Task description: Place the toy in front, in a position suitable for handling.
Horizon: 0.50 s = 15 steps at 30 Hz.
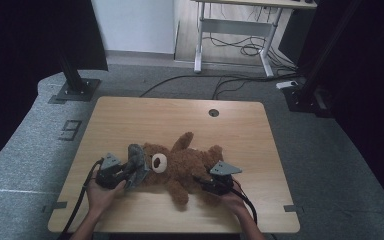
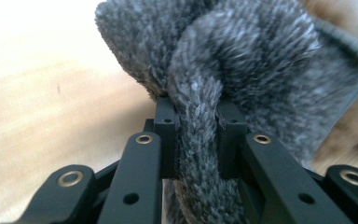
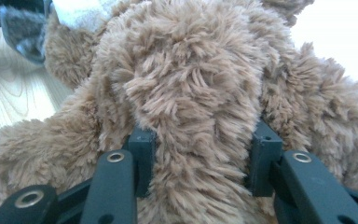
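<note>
A brown plush bear [image 1: 182, 167] lies on its back on the wooden table [image 1: 130, 120], head to the left, white muzzle up. A grey fuzzy cloth piece [image 1: 136, 162] sits at its head. My left gripper [image 1: 129, 175] is shut on a fold of that grey cloth [image 2: 198, 135], squeezed between its two black pads [image 2: 167, 140]. My right gripper [image 1: 206, 184] is at the bear's lower body, shut on a thick roll of brown plush [image 3: 200, 154] that bulges between its jaws. The grey cloth [image 3: 21, 35] shows at the far top left of the right gripper view.
A round cable hole [image 1: 213, 112] is set near the table's far edge. Black frame posts [image 1: 72, 75] stand on the grey floor at both far corners. A white desk [image 1: 235, 30] with cables stands behind.
</note>
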Each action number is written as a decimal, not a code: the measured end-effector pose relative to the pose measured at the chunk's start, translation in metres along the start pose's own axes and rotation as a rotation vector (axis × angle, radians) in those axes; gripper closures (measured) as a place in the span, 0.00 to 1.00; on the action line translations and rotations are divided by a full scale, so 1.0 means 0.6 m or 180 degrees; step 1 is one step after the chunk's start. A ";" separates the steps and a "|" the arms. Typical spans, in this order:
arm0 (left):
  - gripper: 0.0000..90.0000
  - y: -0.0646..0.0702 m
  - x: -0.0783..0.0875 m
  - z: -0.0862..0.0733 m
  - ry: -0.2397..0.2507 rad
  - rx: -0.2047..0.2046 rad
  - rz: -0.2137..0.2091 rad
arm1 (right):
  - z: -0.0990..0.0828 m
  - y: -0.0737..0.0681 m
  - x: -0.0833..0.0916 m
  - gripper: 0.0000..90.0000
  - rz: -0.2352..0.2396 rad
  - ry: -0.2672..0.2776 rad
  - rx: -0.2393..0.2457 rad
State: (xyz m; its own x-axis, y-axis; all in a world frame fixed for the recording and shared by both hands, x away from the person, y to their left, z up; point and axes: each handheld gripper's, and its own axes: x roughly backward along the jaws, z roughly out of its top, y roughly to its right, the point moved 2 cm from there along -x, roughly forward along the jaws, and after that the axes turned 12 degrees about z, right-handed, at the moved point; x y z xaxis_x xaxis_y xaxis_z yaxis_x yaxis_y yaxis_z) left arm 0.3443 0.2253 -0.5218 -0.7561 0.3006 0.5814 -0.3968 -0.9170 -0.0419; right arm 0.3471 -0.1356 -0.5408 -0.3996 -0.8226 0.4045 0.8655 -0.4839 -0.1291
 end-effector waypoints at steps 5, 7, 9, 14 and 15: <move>0.83 0.009 0.041 0.049 0.0485 0.0048 -0.0130 | 0.000 0.000 0.000 0.62 0.0014 0.0009 0.0012; 0.83 0.031 0.053 0.073 0.0634 -0.0010 -0.0294 | 0.000 0.001 0.000 0.61 0.0014 0.0014 -0.0001; 0.83 0.061 0.055 0.090 0.0685 -0.0107 -0.0445 | 0.000 0.001 0.000 0.61 0.0008 0.0014 -0.0001; 0.83 0.154 0.028 0.100 0.0609 -0.0337 -0.0887 | 0.000 0.000 0.000 0.61 0.0000 0.0011 -0.0008; 0.83 0.178 0.015 0.098 0.0545 -0.0361 -0.1035 | 0.000 0.000 0.000 0.61 0.0000 0.0011 -0.0008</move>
State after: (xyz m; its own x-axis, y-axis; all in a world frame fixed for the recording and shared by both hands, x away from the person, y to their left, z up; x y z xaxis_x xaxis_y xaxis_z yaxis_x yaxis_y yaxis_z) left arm 0.3255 0.1146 -0.4733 -0.6533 0.6193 0.4354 -0.6781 -0.7345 0.0271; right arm 0.3473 -0.1354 -0.5408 -0.4006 -0.8236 0.4015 0.8648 -0.4847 -0.1314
